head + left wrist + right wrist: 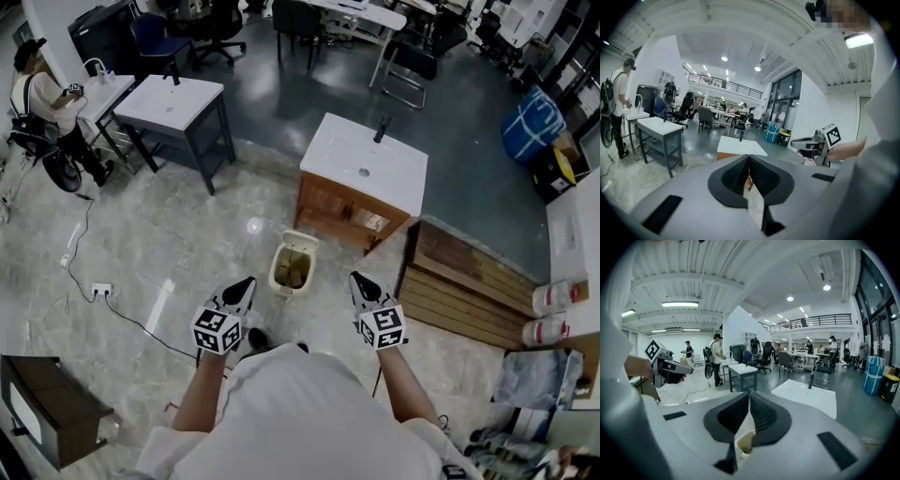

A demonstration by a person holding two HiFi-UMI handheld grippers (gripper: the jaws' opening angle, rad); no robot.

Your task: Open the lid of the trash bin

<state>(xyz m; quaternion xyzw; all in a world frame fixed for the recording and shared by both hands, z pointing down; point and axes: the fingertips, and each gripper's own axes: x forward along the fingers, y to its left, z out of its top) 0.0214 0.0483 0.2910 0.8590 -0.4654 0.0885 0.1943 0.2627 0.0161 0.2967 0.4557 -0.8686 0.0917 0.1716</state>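
Observation:
A small cream trash bin (pixel 292 266) stands on the marble floor in front of me. Its brownish inside shows from above, and its lid (pixel 302 240) looks tipped up at the far side. My left gripper (pixel 247 282) hovers just left of the bin, jaws together and empty. My right gripper (pixel 357 278) hovers just right of it, also shut and empty. In the left gripper view the left gripper (pixel 748 157) points over the floor. In the right gripper view the bin's rim (pixel 744 440) peeks out below the right gripper (pixel 749 393).
A wooden cabinet with a white sink top (pixel 364 165) stands right behind the bin. Wooden slats (pixel 469 283) lie to the right. A grey table (pixel 174 104), a power strip with cable (pixel 101 289), a brown box (pixel 47 409) and a person (pixel 42 94) are on the left.

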